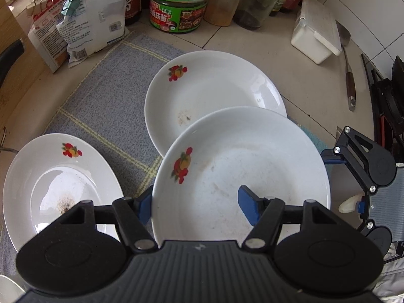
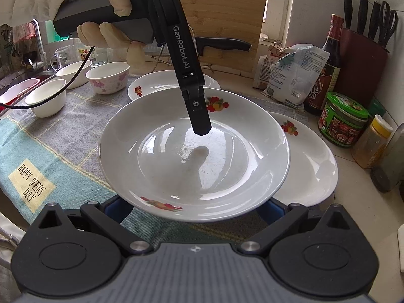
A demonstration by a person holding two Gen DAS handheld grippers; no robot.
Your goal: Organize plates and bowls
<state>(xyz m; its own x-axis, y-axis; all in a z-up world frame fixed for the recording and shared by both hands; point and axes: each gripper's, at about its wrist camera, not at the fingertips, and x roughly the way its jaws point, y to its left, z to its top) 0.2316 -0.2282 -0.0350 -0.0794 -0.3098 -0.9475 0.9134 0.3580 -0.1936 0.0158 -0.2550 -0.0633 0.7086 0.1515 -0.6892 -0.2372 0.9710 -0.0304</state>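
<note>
The lifted white fruit-print plate (image 2: 194, 156) overhangs a second white plate (image 2: 310, 161) on the grey checked cloth (image 2: 70, 131). A green-lidded jar (image 2: 343, 118), yellow-capped spice jar (image 2: 371, 141) and dark sauce bottle (image 2: 325, 75) crowd the right edge. Three white bowls (image 2: 48, 96) block the far left. Bare cloth between bowls and plates leaves a passage.
</note>
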